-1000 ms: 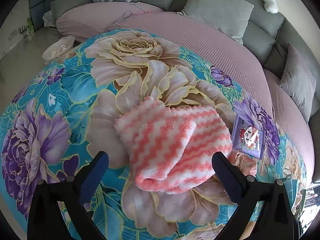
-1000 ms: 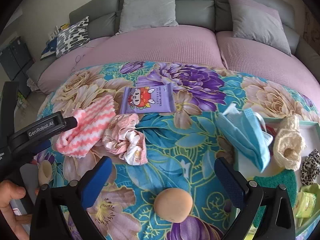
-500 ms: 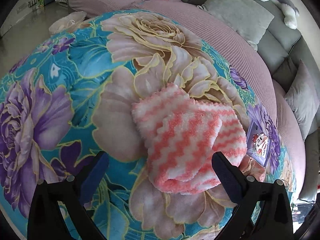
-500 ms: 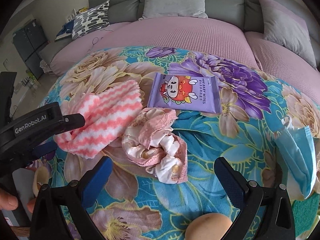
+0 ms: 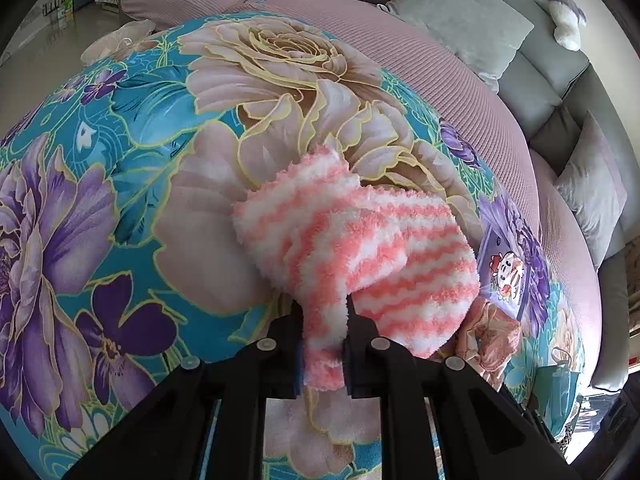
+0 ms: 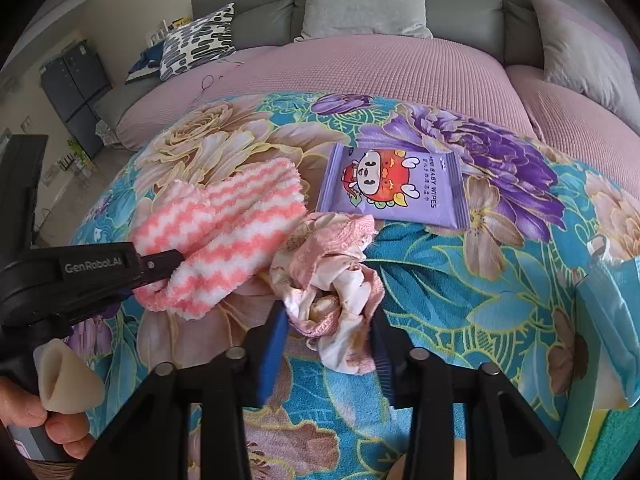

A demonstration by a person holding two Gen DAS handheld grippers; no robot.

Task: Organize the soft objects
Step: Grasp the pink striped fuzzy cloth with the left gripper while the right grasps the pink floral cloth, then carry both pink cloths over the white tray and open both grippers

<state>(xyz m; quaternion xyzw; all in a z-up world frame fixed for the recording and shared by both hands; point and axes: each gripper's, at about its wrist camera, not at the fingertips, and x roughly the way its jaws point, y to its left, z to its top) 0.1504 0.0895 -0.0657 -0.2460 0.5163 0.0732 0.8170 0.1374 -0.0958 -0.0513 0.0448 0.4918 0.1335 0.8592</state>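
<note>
A fluffy pink-and-white striped cloth (image 5: 360, 248) lies on the floral blanket (image 5: 120, 160). My left gripper (image 5: 323, 344) is shut on its near edge; it also shows in the right wrist view (image 6: 160, 268), pinching the cloth (image 6: 224, 224). A pink and cream scrunchie (image 6: 332, 280) lies just right of the cloth. My right gripper (image 6: 328, 340) has its jaws narrowed around the scrunchie's near end, with the blue pads (image 6: 272, 352) close to the fabric on both sides.
A purple baby-wipes pack (image 6: 394, 188) lies behind the scrunchie. A blue face mask (image 6: 612, 312) and a tray edge (image 6: 592, 432) are at the right. A beige object (image 6: 64, 380) sits by the hand at lower left. Grey cushions (image 6: 364, 0) line the sofa behind.
My left gripper moved in and shut on the striped cloth's near edge. My right gripper moved forward to the scrunchie and its jaws narrowed around it.
</note>
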